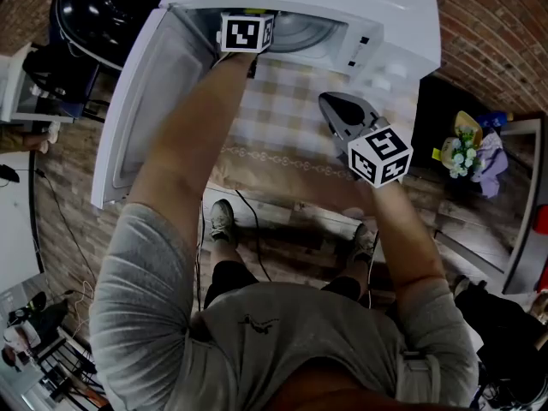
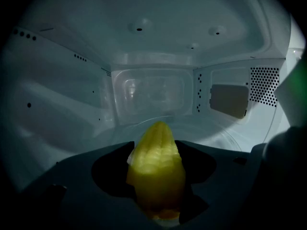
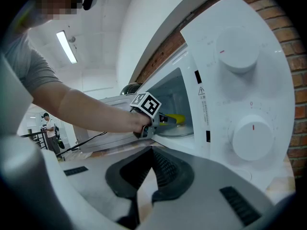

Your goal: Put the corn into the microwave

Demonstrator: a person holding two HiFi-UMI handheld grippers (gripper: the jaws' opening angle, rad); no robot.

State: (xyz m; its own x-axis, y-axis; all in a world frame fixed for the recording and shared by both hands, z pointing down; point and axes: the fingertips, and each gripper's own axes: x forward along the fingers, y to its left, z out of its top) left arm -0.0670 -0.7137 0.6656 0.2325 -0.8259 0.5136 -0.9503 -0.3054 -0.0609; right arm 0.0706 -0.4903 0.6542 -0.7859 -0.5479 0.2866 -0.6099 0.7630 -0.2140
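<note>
A yellow corn cob (image 2: 156, 176) points tip forward between the dark jaws of my left gripper (image 2: 156, 152), which is shut on it. It hangs inside the white microwave (image 1: 385, 7), just above the glass turntable (image 2: 216, 133). In the head view only the left gripper's marker cube (image 1: 246, 32) shows at the oven's mouth. The right gripper view shows the corn (image 3: 176, 119) poking into the cavity. My right gripper (image 3: 153, 151) is shut and holds nothing; it hovers over the checked cloth (image 1: 282, 118) in front of the control panel.
The microwave door (image 1: 154, 92) stands swung open to the left. Two round knobs (image 3: 254, 140) sit on the panel at the right. A black pot (image 1: 103, 11) is at the far left, a small bunch of flowers (image 1: 462, 152) at the right, and a brick wall behind.
</note>
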